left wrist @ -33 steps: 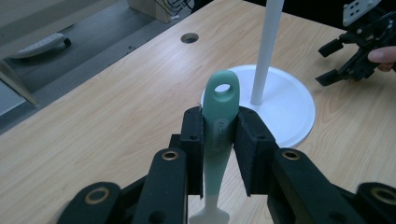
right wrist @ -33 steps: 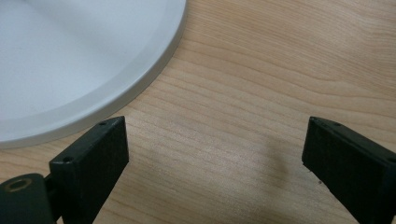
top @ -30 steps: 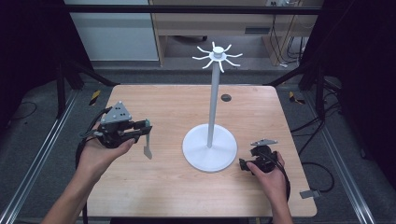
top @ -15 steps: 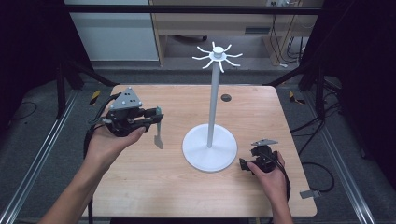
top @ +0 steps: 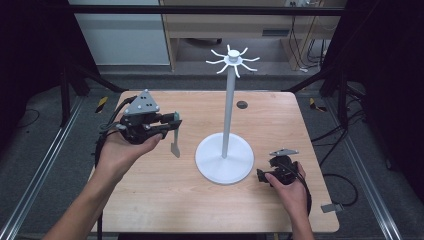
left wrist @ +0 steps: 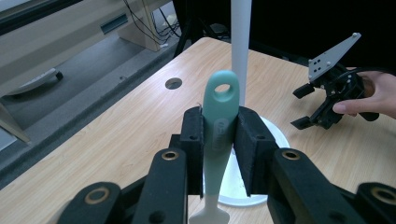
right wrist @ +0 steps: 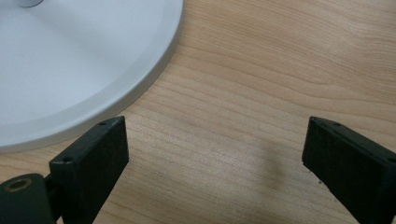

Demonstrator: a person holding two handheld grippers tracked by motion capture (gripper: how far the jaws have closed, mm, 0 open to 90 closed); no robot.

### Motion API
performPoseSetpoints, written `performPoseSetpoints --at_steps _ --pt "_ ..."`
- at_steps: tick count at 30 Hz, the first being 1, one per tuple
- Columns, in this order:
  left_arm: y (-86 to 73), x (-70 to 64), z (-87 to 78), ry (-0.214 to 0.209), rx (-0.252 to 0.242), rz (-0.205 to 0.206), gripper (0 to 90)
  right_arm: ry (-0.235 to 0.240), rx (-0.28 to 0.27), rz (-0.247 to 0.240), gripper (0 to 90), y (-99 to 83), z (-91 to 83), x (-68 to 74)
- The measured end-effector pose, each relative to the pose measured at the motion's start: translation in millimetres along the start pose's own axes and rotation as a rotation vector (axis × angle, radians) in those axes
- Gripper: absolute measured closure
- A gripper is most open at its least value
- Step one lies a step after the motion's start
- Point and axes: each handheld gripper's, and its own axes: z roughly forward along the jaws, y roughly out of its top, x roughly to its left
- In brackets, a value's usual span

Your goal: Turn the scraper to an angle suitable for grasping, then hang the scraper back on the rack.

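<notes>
A white stand [top: 228, 115] rises from a round base [top: 224, 165] at the table's middle, with a ring of hooks [top: 233, 59] at its top. My left gripper [top: 172, 123] is held above the table left of the stand, shut on a utensil [top: 175, 146] whose pale blade hangs down. In the left gripper view the utensil's mint-green handle [left wrist: 219, 123], with a hole at its end, stands upright between the jaws, and the pole [left wrist: 241, 46] is just behind it. My right gripper [top: 264, 175] rests open on the table by the base's right edge [right wrist: 70, 60].
The wooden table [top: 165, 200] has a small round hole [top: 242, 104] behind the stand. Black frame posts and metal rails run along both sides. A wooden cabinet [top: 240, 20] stands on the floor beyond the far edge.
My left gripper has risen and moved right and forward toward the stand, carrying the utensil. The right gripper has stayed where it was.
</notes>
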Motion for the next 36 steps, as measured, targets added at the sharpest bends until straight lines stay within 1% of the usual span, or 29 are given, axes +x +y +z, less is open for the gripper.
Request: performPoseSetpoints --at_steps 13,14,19,25,31,36 --pt "9.5 -6.7 0.7 -0.007 -0.012 0.015 73.7 0.001 0.000 -0.001 7.4 0.1 0.0 0.1" --pt "10.3 -6.8 0.3 -0.008 -0.007 0.022 73.7 0.002 0.001 0.001 7.4 0.1 -0.2 0.3" --pt "14.0 -9.3 0.7 -0.013 -0.012 0.023 73.7 0.002 0.001 0.001 7.4 0.0 -0.2 0.2" --pt "24.3 -12.9 -0.4 -0.020 -0.023 0.030 73.7 0.006 0.003 0.003 7.3 0.3 0.5 1.2" --pt "35.5 -17.9 -0.6 -0.025 -0.033 0.047 73.7 0.003 -0.003 0.001 7.3 0.2 0.0 0.0" --pt "41.9 -18.9 1.8 -0.028 -0.035 0.046 73.7 0.008 -0.011 0.002 7.3 0.7 -0.8 0.3"
